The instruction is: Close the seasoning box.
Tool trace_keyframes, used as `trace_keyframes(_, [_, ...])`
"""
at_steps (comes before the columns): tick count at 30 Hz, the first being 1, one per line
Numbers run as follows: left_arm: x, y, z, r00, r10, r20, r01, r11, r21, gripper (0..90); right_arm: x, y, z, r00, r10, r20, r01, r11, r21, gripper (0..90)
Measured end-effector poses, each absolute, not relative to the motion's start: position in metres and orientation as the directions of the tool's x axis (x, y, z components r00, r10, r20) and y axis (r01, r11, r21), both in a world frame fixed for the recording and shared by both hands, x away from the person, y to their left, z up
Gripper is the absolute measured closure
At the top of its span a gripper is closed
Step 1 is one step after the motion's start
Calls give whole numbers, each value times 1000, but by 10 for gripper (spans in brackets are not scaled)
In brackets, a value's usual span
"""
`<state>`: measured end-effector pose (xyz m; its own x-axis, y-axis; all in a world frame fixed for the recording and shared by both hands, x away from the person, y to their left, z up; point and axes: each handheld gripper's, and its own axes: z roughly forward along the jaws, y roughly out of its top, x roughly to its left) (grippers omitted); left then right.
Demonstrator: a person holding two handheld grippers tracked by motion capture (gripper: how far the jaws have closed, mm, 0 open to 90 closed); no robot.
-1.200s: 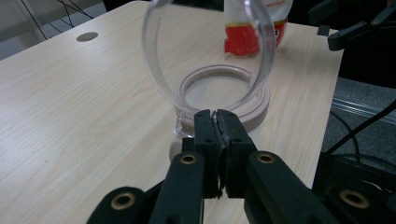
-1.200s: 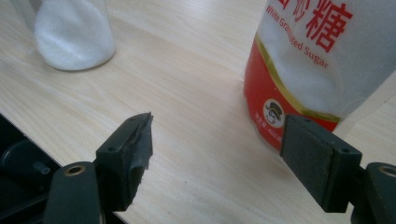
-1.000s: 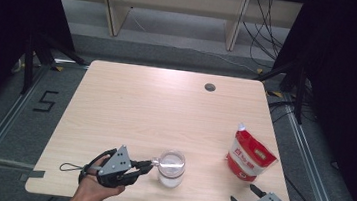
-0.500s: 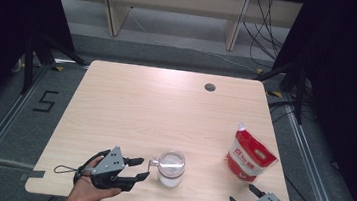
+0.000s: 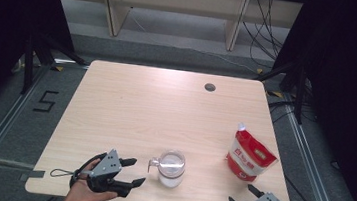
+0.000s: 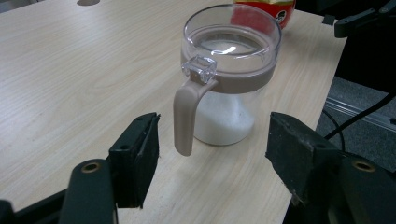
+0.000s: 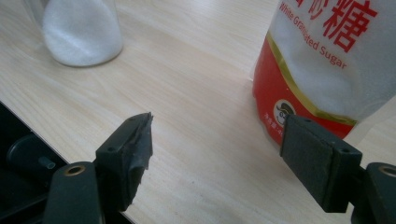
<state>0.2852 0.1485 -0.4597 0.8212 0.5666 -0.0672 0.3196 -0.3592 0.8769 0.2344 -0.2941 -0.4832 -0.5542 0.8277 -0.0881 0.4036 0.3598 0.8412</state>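
A clear jar with a beige handle stands near the table's front edge, part full of white sugar. My left gripper sits just left of it and is open. Its jaws have just been opening, and the handle stands a little ahead of the fingertips, untouched. In the left gripper view the jar rises beyond the left gripper. A red and white sugar bag stands upright at the right. My right gripper is open at the front edge, short of the bag, with nothing between the jaws.
The wooden table has a round cable hole near its far edge. Shelving and cables lie beyond the table. The right gripper hangs partly over the front right corner. Grey floor with a "5" mark lies to the left.
The left gripper has let go of the jar's handle, spread its jaws and drawn back a little to the left. The jar, the bag and the right gripper stay where they were.
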Motion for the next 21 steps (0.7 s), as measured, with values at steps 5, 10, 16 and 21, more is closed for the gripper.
trace_keyframes(5, [284,153,-462,823,565,-64,324,-374,869,328,234,-294,-483,-562,823,-81,415,366,833,263])
trace_keyframes(10, [281,154,-464,820,568,-62,330,-383,863,313,233,-293,-483,-563,823,-74,418,361,833,261])
trace_keyframes(16, [278,154,-471,840,539,-61,322,-404,856,288,234,-293,-483,-575,815,-70,410,362,837,246])
trace_keyframes(21, [277,156,-474,843,534,-65,324,-408,853,274,234,-292,-483,-579,812,-71,410,365,836,237])
